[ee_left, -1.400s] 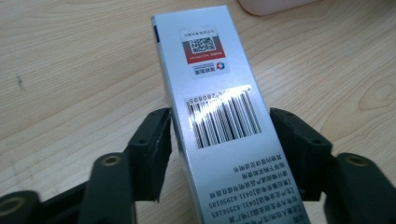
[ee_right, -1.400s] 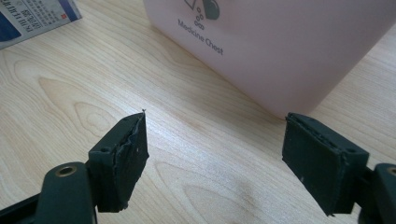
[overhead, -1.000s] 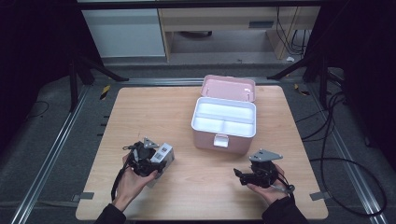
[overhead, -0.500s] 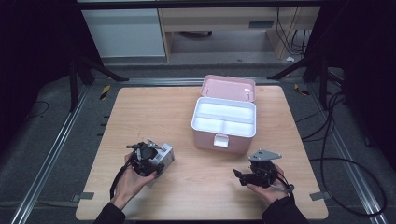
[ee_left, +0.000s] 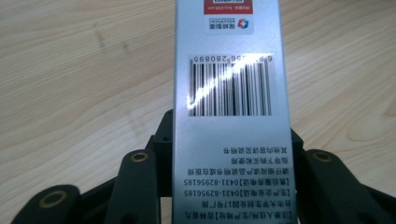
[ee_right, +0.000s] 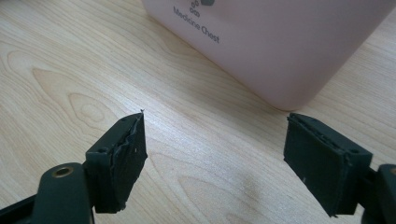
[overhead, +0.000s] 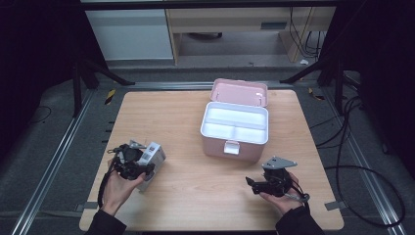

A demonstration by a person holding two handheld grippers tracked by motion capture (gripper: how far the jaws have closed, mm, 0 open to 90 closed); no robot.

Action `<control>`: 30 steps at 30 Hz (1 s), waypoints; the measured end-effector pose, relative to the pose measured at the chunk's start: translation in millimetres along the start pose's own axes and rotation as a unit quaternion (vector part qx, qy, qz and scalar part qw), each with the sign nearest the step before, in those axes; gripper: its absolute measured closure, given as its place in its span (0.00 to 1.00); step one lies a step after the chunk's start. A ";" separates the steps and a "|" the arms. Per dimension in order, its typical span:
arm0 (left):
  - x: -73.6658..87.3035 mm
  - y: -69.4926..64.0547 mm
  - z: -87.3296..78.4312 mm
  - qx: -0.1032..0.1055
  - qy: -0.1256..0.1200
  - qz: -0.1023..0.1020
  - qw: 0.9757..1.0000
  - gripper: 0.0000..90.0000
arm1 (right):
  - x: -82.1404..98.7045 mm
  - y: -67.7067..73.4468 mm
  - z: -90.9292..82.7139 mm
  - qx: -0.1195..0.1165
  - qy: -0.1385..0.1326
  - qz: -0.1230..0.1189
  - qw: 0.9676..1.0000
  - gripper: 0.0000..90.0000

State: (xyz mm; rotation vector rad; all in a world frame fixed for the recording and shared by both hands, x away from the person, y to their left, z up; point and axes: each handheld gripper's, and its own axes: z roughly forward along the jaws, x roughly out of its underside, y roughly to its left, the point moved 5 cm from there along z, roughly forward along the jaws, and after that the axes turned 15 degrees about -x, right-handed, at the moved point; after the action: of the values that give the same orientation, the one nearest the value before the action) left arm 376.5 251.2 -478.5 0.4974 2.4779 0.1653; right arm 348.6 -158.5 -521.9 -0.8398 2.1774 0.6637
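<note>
Even light falls on my table from above; the room around it is dark. Glare streaks the barcode on the box in my left claw's view. My right claw's jaws look soft at the bottom edge.

High view looks down on the table; both gripper views skim its wood close up.

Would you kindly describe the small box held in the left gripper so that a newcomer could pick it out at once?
Start at the wooden table and the open pink medicine chest near its middle. Toward the near left corner, the left gripper has just closed its jaws on a slim silver medicine box. Its barcode and printed Chinese text set it apart from the plain pink chest.
</note>
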 end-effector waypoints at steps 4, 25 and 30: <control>9.3 20.8 5.0 -0.026 0.013 -0.025 0.999 0.62 | 0.3 -1.1 -0.1 0.002 -0.001 0.000 1.000 0.24; 24.5 48.9 14.2 -0.051 0.019 -0.059 0.997 0.52 | -1.3 -2.3 -3.0 0.009 -0.006 -0.001 1.000 0.25; 17.8 55.1 -6.3 -0.052 -0.022 -0.057 0.997 0.48 | -7.6 -4.7 -11.5 0.021 -0.037 -0.001 0.999 0.27</control>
State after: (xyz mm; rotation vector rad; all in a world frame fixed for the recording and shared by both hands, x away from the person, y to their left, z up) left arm 376.7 308.9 -470.4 0.3117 2.4317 0.2342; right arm 351.4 -166.4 -509.9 -0.7823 2.1171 0.6362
